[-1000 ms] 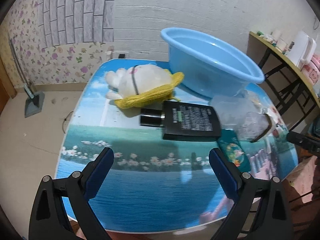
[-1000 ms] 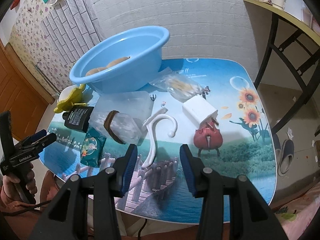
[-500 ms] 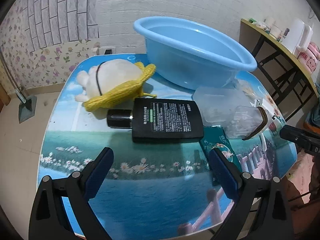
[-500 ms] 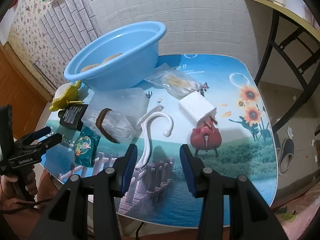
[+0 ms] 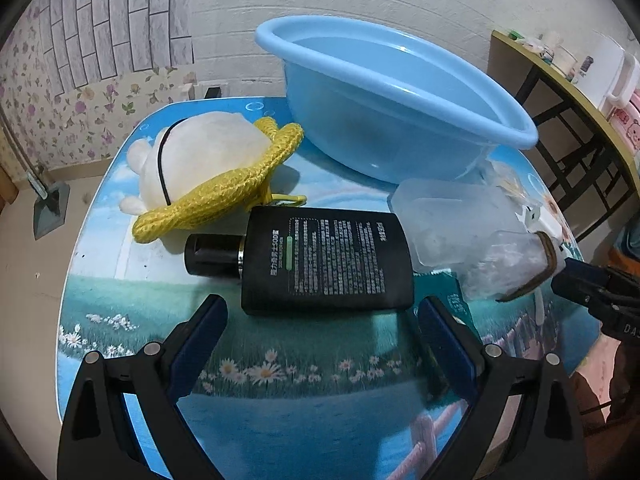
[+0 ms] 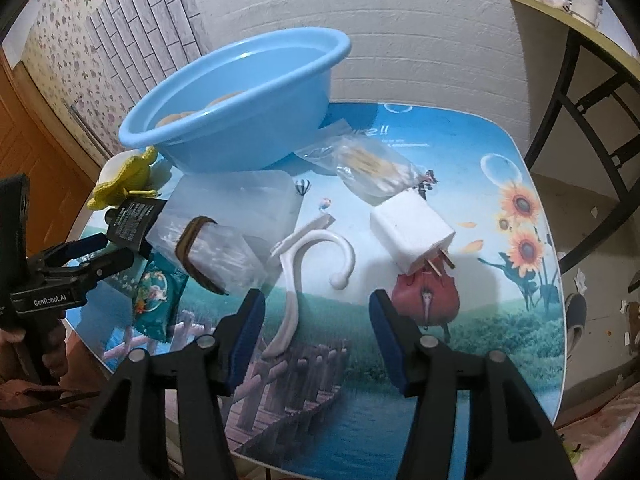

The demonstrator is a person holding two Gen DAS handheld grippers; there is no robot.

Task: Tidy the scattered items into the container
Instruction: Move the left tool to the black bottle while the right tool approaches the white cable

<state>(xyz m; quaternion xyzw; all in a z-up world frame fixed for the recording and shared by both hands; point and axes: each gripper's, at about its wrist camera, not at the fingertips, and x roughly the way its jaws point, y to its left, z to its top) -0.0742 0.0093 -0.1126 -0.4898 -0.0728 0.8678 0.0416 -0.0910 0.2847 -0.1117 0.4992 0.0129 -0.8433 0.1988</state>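
both grippers lined up for a pickup, nothing held yet

the left gripper [image 5: 322, 312] stands with its jaws wide apart and empty, aimed down at the black bottle [image 5: 326, 258], which lies flat on the table [image 5: 280, 412] with its cap toward the plush toy [image 5: 200, 172]. the span already looks wider than the bottle's body, so the cleanest grip is probably across the flat body rather than the round cap, brought down low so the pads meet its edges instead of sliding over the label.

the right gripper [image 6: 316, 314] has just been opening; its jaws stand partly apart with nothing between the pads. the stem of the white hook [image 6: 298, 280] lies just ahead of its left finger, and the white charger [image 6: 412, 236] is a little further off to the right. the hook is thin and curved, so closing across the straight stem looks safer than on the bend.

the blue basin [image 6: 240, 120] sits at the back of the table, with something pale already inside. lift clear of its rim before letting go, and mind the clear plastic bags [image 5: 460, 224] crowded against the bottle.
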